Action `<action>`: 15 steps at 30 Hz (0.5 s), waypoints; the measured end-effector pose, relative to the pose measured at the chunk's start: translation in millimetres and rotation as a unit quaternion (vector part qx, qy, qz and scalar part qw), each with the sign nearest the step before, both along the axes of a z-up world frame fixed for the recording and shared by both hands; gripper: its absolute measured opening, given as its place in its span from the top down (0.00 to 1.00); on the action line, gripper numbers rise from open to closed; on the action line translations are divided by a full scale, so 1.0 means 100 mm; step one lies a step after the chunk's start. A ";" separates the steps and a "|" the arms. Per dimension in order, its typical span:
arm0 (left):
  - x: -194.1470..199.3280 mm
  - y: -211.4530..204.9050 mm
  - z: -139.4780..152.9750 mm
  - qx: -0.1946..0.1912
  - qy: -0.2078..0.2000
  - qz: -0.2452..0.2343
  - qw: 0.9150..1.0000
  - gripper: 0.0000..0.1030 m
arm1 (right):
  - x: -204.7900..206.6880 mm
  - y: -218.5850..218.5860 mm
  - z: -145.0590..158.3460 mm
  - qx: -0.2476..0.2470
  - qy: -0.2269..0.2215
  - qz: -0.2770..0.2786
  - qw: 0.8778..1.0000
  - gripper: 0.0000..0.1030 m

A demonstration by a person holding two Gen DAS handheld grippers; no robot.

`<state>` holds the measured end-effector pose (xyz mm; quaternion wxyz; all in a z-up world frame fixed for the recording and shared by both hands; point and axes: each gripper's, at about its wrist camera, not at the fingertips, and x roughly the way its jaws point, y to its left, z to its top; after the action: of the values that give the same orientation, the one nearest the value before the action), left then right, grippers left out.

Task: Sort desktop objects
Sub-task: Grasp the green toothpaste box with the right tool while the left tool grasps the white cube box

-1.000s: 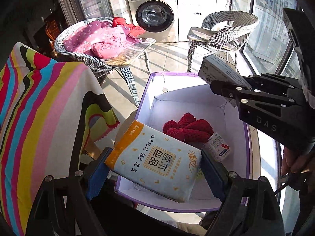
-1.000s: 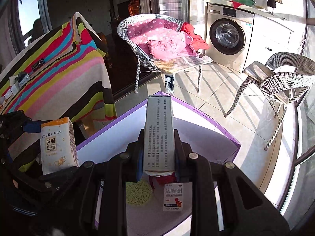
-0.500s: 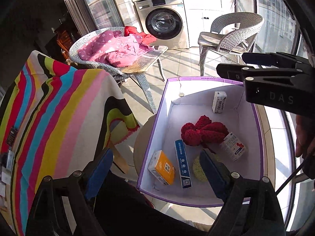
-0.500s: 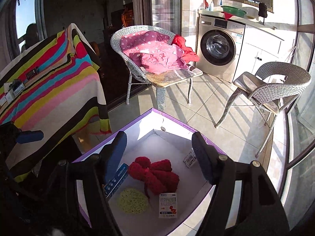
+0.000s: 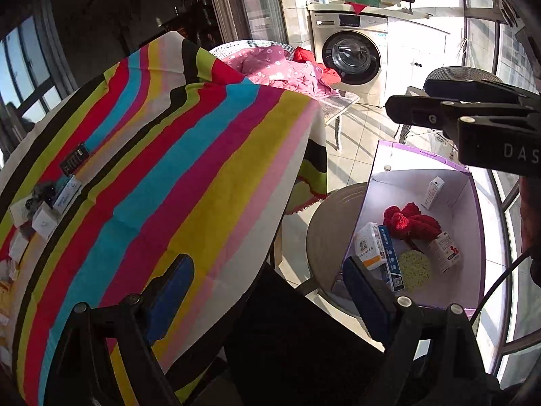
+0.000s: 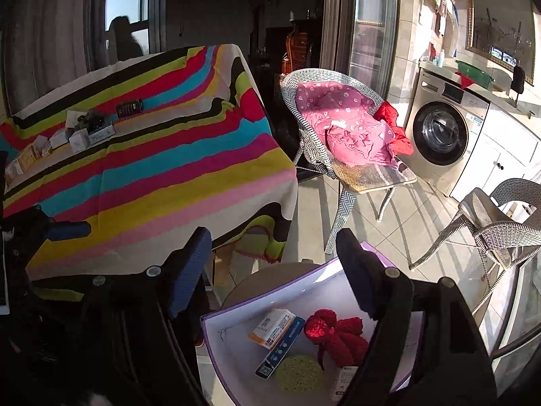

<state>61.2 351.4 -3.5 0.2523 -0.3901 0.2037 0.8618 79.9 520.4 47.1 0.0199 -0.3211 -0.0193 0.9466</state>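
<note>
Far across the striped tablecloth [image 5: 189, 182], up-left of both wide-open, empty grippers — left gripper [image 5: 267, 287], right gripper [image 6: 274, 267] — lay small cardboard boxes [image 6: 81, 137]; nearer the left. Behind-right, purple-rimmed white box [image 5: 470, 237].

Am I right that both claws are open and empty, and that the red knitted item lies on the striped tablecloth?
Not quite: the red knitted item lies in the purple-rimmed box, as the right wrist view shows. Both claws, left and right, are indeed open and empty.
</note>
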 end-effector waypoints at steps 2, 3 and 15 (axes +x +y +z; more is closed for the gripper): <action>-0.12 -0.45 -0.03 -0.003 -0.014 0.064 0.998 0.12 | -0.18 -0.35 0.00 -0.007 -0.004 0.046 0.999 0.23; -0.17 -0.68 -0.02 0.000 -0.016 0.096 0.995 0.12 | -0.28 -0.55 -0.02 -0.010 -0.010 0.074 0.997 0.23; -1.35 -2.50 0.15 -0.002 0.013 0.306 0.952 0.12 | -1.80 -2.42 -0.36 0.046 -0.087 0.229 0.969 0.23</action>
<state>-73.5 101.8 11.7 -0.0275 -0.4230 0.0795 0.9022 -99.8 278.1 11.5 -0.1838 -0.3877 -0.1378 0.8927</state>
